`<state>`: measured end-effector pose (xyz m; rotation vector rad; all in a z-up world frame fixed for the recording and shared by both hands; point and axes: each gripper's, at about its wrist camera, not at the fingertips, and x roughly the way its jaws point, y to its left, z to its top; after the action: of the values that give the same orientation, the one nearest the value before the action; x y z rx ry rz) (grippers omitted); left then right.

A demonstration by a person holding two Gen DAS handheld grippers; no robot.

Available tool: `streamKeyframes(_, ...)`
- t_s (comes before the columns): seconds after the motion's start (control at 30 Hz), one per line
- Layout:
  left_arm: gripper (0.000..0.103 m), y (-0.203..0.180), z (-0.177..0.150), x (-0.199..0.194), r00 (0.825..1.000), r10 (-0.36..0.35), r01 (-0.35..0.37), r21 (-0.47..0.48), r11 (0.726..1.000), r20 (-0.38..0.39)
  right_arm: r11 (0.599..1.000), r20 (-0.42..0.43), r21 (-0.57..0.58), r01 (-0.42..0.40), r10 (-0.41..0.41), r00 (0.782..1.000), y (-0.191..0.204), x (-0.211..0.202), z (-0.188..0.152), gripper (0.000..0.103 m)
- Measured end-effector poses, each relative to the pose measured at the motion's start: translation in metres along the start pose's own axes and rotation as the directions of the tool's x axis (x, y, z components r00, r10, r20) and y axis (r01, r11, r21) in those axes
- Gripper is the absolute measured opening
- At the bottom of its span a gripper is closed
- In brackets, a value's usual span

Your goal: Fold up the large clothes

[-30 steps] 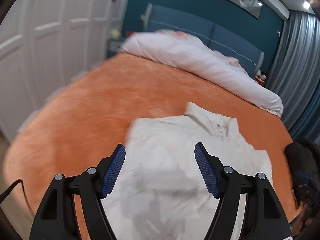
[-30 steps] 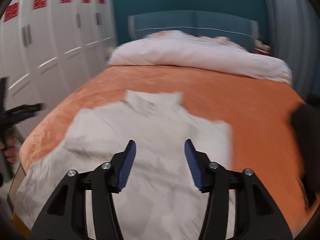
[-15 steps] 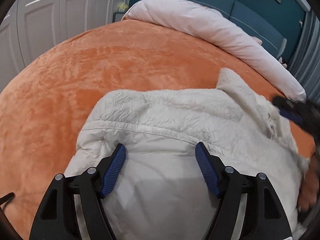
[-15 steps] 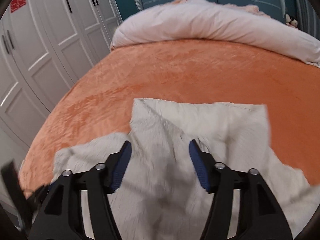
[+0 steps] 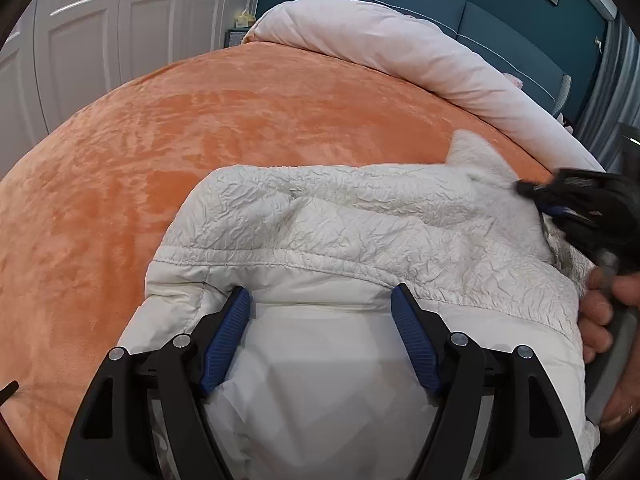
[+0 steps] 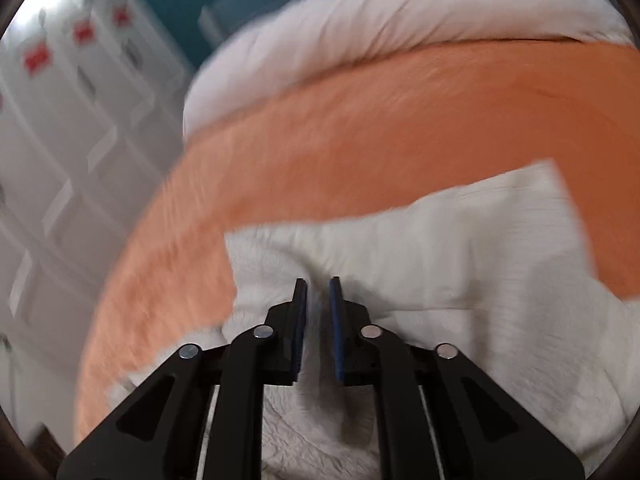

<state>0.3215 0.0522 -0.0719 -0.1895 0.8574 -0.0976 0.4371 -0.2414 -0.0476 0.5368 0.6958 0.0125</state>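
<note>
Jacket (image 5: 360,232), cream and crinkled, lies on the orange bed (image 5: 160,128) near its foot. Left tool (image 5: 320,308) hovers over its smooth panel, jaws wide apart, pinching nothing. Right tool (image 6: 318,292) has just been closing; its pads stand nearly together with collar-side fabric between them, though the blur hides whether they grip it.

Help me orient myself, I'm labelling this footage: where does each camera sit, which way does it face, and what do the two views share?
Left wrist: sits on the left gripper, looking down its open fingers over the white jacket toward the headboard; the right gripper and a hand show at right.
Right wrist: sits on the right gripper, whose jaws have just been closing on a fold near the collar; blurred.
Shared: jacket, orange blanket, rolled duvet, white wardrobe doors.
</note>
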Motion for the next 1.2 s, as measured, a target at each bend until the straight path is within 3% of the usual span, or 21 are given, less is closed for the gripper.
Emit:
streamKeyframes(0.03, 0.071, 0.0, 0.0, 0.0, 1.0, -0.001, 0.001, -0.002, 1.0, -0.001, 0.996, 0.077, 0.077, 0.045, -0.051, 0.996, -0.016, -0.02, 0.001, 0.017)
streamKeyframes(0.07, 0.071, 0.0, 0.0, 0.0, 1.0, -0.002, 0.002, -0.002, 1.0, -0.002, 0.989, 0.105, 0.144, 0.032, -0.047, 0.993, -0.033, -0.034, 0.001, 0.017)
streamKeyframes(0.17, 0.07, -0.002, 0.004, -0.007, 1.0, 0.007, -0.007, 0.001, 1.0, 0.004, 0.965, 0.072, 0.263, 0.012, -0.032, 0.997, -0.077, -0.056, -0.003, 0.017)
streamKeyframes(0.23, 0.07, -0.006, 0.011, -0.018, 1.0, 0.02, -0.02, -0.001, 1.0, 0.019, 0.975, 0.06, 0.22, 0.037, -0.052, 0.997, -0.088, -0.069, -0.008, 0.017)
streamKeyframes(0.37, 0.07, -0.033, 0.039, -0.038, 0.996, -0.025, 0.025, 0.003, 1.0, 0.083, 0.987, -0.019, 0.128, 0.101, -0.1, 0.995, -0.092, -0.063, -0.015, 0.014)
streamKeyframes(0.47, 0.07, -0.056, 0.052, -0.012, 0.999, -0.004, 0.002, 0.047, 0.999, 0.038, 0.99, -0.082, 0.064, 0.124, -0.118, 0.99, -0.084, -0.041, -0.013, 0.013)
streamKeyframes(0.57, 0.07, -0.063, 0.049, 0.033, 0.996, 0.053, -0.049, 0.068, 0.997, -0.068, 0.985, -0.092, -0.046, 0.165, -0.169, 0.981, -0.066, -0.025, -0.013, 0.013)
streamKeyframes(0.8, 0.074, -0.063, 0.035, 0.056, 0.994, 0.106, -0.104, 0.097, 0.99, -0.021, 0.983, -0.098, -0.083, 0.164, -0.172, 0.98, -0.064, -0.001, -0.015, 0.013)
streamKeyframes(0.97, 0.074, -0.061, 0.037, 0.042, 0.996, 0.081, -0.078, 0.111, 0.991, -0.027, 0.98, -0.008, -0.043, 0.194, -0.194, 0.981, -0.071, -0.052, -0.025, 0.013)
streamKeyframes(1.07, 0.075, -0.06, 0.025, 0.027, 0.998, 0.06, -0.057, 0.165, 0.985, -0.013, 0.959, -0.044, -0.075, 0.274, -0.278, 0.96, -0.087, -0.074, -0.052, 0.011)
streamKeyframes(1.13, 0.075, -0.061, 0.016, 0.021, 0.999, 0.048, -0.044, 0.19, 0.981, -0.013, 0.97, -0.057, -0.038, 0.239, -0.241, 0.969, -0.099, -0.089, -0.066, 0.011)
streamKeyframes(1.2, 0.075, -0.061, 0.013, 0.006, 0.999, 0.051, -0.05, 0.193, 0.98, -0.003, 0.977, -0.011, -0.014, 0.211, -0.211, 0.977, -0.098, -0.12, -0.068, 0.016)
